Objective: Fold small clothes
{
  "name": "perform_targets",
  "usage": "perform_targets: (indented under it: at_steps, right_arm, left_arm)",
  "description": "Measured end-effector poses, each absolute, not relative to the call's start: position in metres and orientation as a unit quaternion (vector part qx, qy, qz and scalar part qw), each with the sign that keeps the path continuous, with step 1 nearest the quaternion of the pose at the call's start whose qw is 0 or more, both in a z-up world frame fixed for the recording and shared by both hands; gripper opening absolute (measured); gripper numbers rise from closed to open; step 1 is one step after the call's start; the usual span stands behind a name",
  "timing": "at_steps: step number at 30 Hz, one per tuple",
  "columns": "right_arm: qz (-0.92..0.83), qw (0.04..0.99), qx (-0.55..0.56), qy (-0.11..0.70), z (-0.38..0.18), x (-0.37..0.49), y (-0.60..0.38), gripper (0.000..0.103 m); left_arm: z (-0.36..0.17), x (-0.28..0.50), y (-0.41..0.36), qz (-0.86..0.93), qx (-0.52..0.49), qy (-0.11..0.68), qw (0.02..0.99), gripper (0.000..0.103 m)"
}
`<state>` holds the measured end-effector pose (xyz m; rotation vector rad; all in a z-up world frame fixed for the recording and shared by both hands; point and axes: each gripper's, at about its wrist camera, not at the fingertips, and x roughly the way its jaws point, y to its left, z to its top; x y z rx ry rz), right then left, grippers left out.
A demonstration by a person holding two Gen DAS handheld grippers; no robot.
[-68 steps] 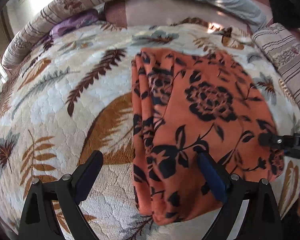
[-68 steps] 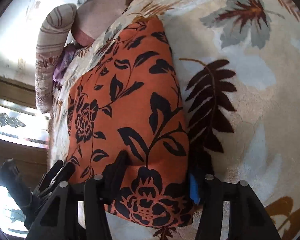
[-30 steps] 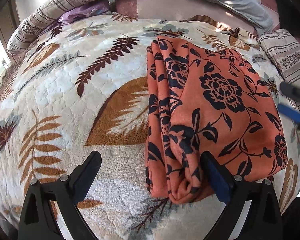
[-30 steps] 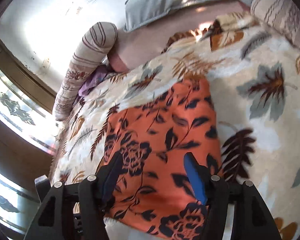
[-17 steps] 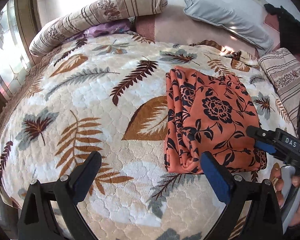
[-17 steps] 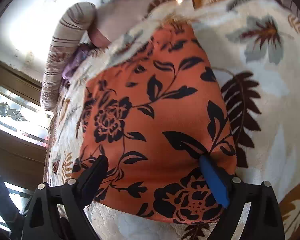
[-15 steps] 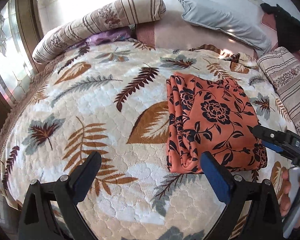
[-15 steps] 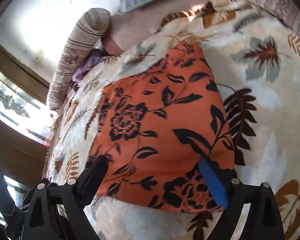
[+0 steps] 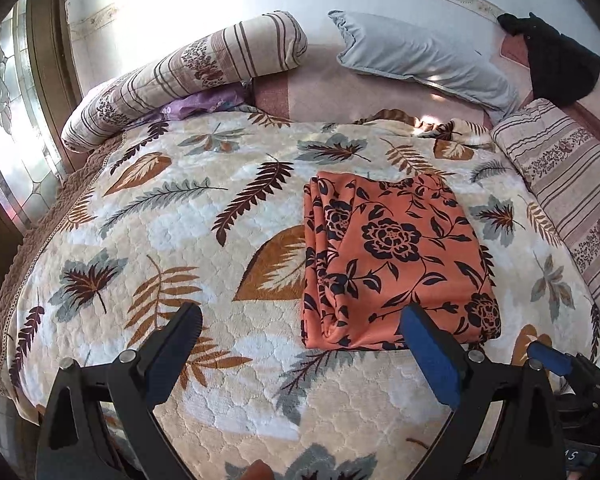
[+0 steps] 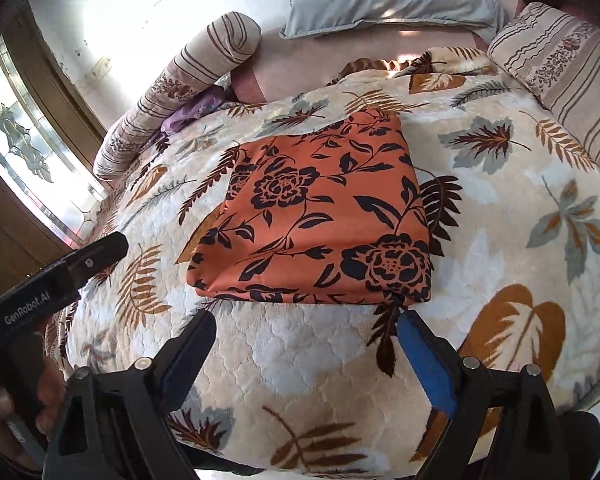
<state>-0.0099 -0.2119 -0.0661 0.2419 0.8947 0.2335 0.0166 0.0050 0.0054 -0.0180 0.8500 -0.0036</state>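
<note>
Left tongs (image 9: 300, 354): released, wide apart, nothing betw the pads; hang above bare bedspread, short of the cloth's near edge.
Right tongs (image 10: 306, 354): released, wide, empty; near-right corner of the cloth sits just beyond the blue pad (image 10: 426, 364), not touching as far as I can tell.
Folded cloth (image 9: 396, 260): orange w/ black flowers, flat rectangle on the bedspread (image 9: 160, 240), right of bed centre. Stacked fold edges run along its left side in left view; top face smooth.
Key relation: cloth lies ahead of both tongs, away from the person. Long axis runs roughly near-to-far, toward the pillows. From left tongs it's ahead + to the right; from right tongs ahead, a bit left. Right hand looks nearer.
Task state (guess): looks folded + set down; prob. done w/ this piece.
Surrounds: striped bolster (image 9: 188, 76) + grey pillow (image 9: 424, 60) at far end, striped cushion (image 9: 572, 184) at right, well apart from the cloth.
</note>
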Motion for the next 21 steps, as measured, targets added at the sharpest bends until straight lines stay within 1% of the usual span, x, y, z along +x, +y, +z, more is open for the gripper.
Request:
perform_targets:
  at_steps: [10,21]
  right_arm:
    - [0.066,0.912,0.053,0.401,-0.041,-0.011,-0.205,0.094]
    - [0.041,0.913,0.051,0.404,-0.040,-0.001,-0.210,0.094]
  left_arm:
    - [0.010,0.019,0.000,-0.014,-0.017,0.405,0.914,0.100]
    - [0.005,0.029,-0.001,-0.027,-0.028,0.413,0.910,0.100]
